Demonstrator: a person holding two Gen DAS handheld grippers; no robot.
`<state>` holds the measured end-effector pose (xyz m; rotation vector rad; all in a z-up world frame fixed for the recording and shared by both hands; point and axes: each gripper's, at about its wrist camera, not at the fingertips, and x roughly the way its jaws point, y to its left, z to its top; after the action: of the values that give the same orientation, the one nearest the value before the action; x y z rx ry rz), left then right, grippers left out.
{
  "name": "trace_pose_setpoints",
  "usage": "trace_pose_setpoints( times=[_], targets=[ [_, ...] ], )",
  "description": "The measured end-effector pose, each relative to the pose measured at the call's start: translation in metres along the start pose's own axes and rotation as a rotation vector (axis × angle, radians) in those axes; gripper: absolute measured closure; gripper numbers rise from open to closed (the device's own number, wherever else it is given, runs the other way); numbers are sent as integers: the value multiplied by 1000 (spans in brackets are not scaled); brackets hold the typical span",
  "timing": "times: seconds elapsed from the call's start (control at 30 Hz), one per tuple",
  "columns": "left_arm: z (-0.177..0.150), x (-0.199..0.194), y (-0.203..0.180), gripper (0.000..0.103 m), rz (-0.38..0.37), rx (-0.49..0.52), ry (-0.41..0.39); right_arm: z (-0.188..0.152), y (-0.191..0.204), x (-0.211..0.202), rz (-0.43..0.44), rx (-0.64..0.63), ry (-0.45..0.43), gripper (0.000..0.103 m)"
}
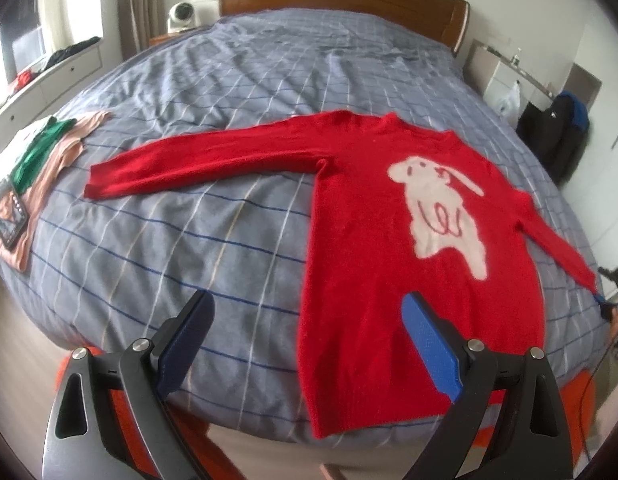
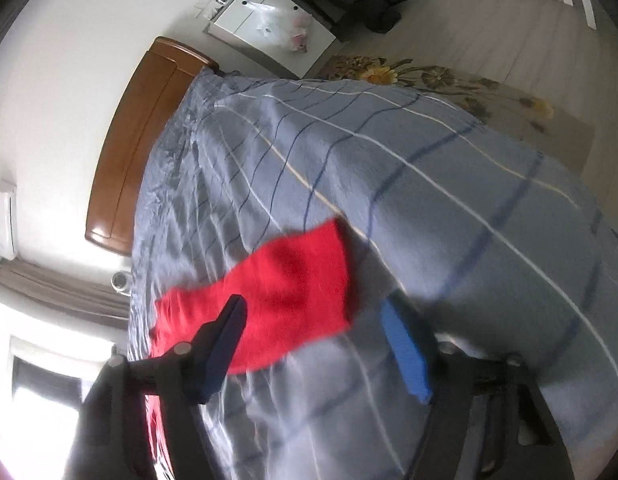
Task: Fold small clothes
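Sweater (image 1: 389,240) lies flat on the bed (image 1: 189,220), sleeves spread. Left tool (image 1: 305,340) hovers open; right tool (image 2: 313,344) open over a cuff (image 2: 293,280).

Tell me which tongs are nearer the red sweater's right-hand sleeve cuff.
Right. The right tongs hover open at the cuff of the red sweater. The left tongs are open over the sweater's hem, well away from that cuff.

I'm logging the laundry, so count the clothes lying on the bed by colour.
Red knitted sweater with white animal motif: 1
Green garment: 1
Pink garment, under the green one: 1
Total: 3
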<state>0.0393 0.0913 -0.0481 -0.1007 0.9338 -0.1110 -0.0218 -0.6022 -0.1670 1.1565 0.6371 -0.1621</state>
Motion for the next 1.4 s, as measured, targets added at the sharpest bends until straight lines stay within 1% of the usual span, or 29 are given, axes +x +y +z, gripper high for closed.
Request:
trace_pose_setpoints(
  times=[0.03,0.07,0.1,0.13,0.17,0.2,0.27,0.33,0.4,0.43,0.47,0.53,0.63,0.67,0.7,0.77,0.8,0.83,0.9,0.93,1.03,1.07,1.13,1.2,1.23,1.27,1.33,1.4],
  targets=[
    [0,0,0,7,1,-1,0,3,-2,6,1,3,26,42],
    [0,0,0,7,1,-5,1,6,-3,15,-15,10,63,56],
    [0,0,1,7,0,-8,2,7,-4,25,-45,21,95,68],
    [0,0,1,7,-1,-11,2,8,-6,31,-80,28,113,100],
    [0,-1,1,7,-1,-11,1,6,-7,33,-102,35,111,100],
    [0,-1,1,7,0,-8,-2,6,-5,31,-140,27,85,100],
    [0,-4,2,7,-2,-6,-17,6,12,23,-289,-52,25,101],
    [1,-6,5,7,-3,-9,-29,6,31,23,-395,-135,-8,101],
    [2,-5,9,7,-9,-21,-30,6,43,23,-412,-164,-14,100],
    [2,-4,11,7,-14,-28,-31,5,56,20,-408,-196,-39,100],
    [2,-3,14,7,-20,-37,-32,4,69,17,-400,-230,-58,100],
    [2,-3,17,7,-27,-49,-35,-2,111,6,-338,-311,-101,100],
    [2,-1,20,7,-44,-66,-38,-18,193,-6,-194,-431,-135,100],
    [2,-1,21,7,-53,-70,-40,-29,229,-8,-126,-484,-135,100],
    [2,-1,21,8,-59,-72,-43,-39,260,-7,-68,-531,-125,100],
    [1,-4,22,8,-64,-73,-51,-61,312,2,12,-615,-91,100],
    [0,-5,24,8,-63,-72,-57,-77,345,13,60,-664,-59,100],
    [-1,-7,26,7,-59,-73,-61,-92,367,23,89,-697,-33,100],
    [-3,-11,33,7,-49,-82,-68,-123,409,50,126,-762,20,100],
    [-3,-12,37,7,-46,-90,-71,-142,428,66,136,-766,47,100],
    [-5,-15,53,7,-34,-125,-74,-189,468,121,153,-844,126,100],
    [-6,-16,57,7,-26,-132,-75,-205,472,135,156,-858,156,99],
    [-9,-16,63,7,-2,-138,-80,-233,470,176,175,-849,290,95],
    [-11,-15,67,7,14,-139,-75,-256,458,209,212,-764,476,66],
    [-12,-15,69,7,16,-139,-73,-264,446,228,236,-691,562,32],
    [-13,-16,70,7,17,-141,-73,-270,434,240,271,-615,609,21],
    [-14,-17,71,7,24,-141,-79,-279,415,239,329,-536,651,21],
    [-13,-15,69,7,28,-132,-76,-276,395,230,338,-523,633,21]
  ],
)
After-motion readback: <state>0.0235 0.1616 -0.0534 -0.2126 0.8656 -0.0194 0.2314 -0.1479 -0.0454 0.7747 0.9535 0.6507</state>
